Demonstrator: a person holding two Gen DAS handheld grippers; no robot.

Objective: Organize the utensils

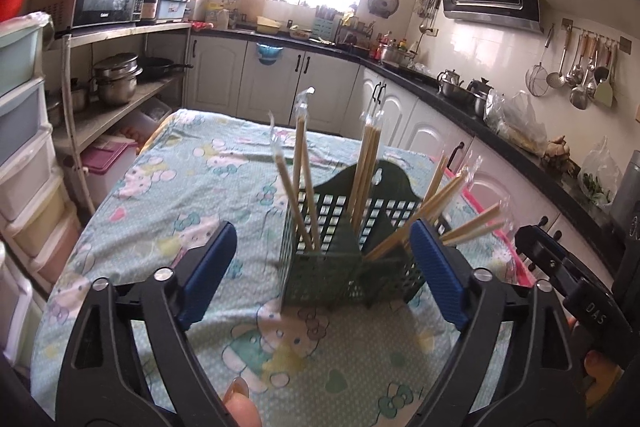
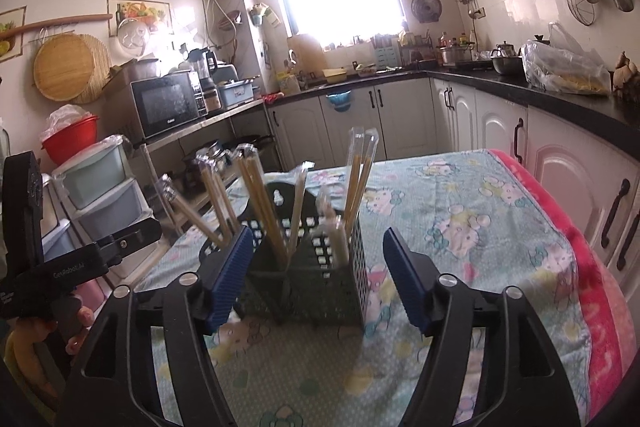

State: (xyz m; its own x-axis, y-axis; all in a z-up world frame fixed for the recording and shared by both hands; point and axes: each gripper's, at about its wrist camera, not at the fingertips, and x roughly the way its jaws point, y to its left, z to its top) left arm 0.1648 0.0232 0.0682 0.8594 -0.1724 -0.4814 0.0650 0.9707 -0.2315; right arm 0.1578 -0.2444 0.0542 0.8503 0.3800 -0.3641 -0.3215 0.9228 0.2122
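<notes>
Green perforated plastic makes up the utensil caddy point(image 1: 332, 259), which stands upright near the middle of the table point(image 1: 200, 187) on a pastel cartoon-print cloth. Both grippers face it from the near side, and both are released: the left gripper point(image 1: 320, 275) has its blue pads spread wide with nothing pressed between them, and the right gripper point(image 2: 318, 279) is likewise spread, empty, with the caddy seen in the gap beyond its pads.

Risk lies mostly in the wrapped chopsticks point(image 1: 304, 195). They lean outward at different angles from the compartments, several tilting far to one side, so a gripper advancing toward the caddy could brush a protruding stick and lever it out, or tip the light caddy over. From the left wrist view, the left gripper's right pad point(image 1: 434, 267) overlaps the leaning sticks and sits close to the caddy's corner; whether it touches them I cannot tell. The loose cloth could also bunch or slide if the caddy is pushed, not lifted.

As for looks, the caddy is a dark green lattice box with inner dividers and a taller arched back panel that has a hanging hole point(image 2: 278, 193). The chopsticks are pale bamboo in clear sleeves whose crinkled tops catch the window light. They are grouped in bundles across the compartments, none lying on the table that I can see, so the sorting looks largely done.
</notes>
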